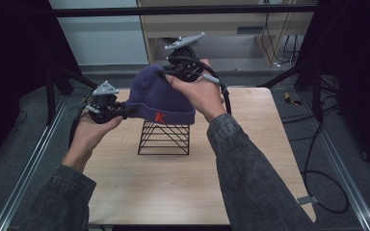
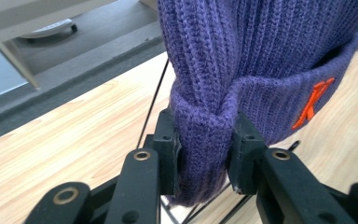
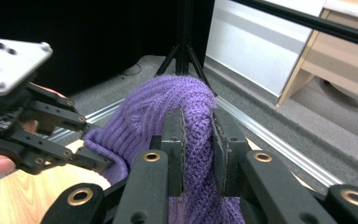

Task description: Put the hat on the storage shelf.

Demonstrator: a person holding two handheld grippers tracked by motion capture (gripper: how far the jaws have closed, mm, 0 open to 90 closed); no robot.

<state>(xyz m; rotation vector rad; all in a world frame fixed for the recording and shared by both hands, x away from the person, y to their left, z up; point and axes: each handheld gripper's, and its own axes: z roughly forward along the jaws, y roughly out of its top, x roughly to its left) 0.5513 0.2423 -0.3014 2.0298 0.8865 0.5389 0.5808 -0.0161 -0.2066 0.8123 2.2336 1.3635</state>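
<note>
The purple knit beanie (image 1: 159,96) with its orange letter on the cuff hangs in the air between 2 tools, just above the black wire rack (image 1: 164,138) that stands near the middle of the wooden worktop (image 1: 250,159). The left hand-held gripper (image 1: 125,110) is clamped on a bunched fold of the cuff at the hat's left edge; in its own view the knit is squeezed thick between the pads. The right hand-held gripper (image 1: 166,72) is closed on the crown, a ridge of fabric pinched between its jaws at the far upper side. The hat looks stretched between the 2 holds, its opening facing down toward the rack. From where I stand, the risk is the soft knit: either pinch holds only a fold, so pulling the hands further apart could let the fabric slide out. The cuff could also snag on a corner of the rack and drag the light frame across the worktop.
</note>
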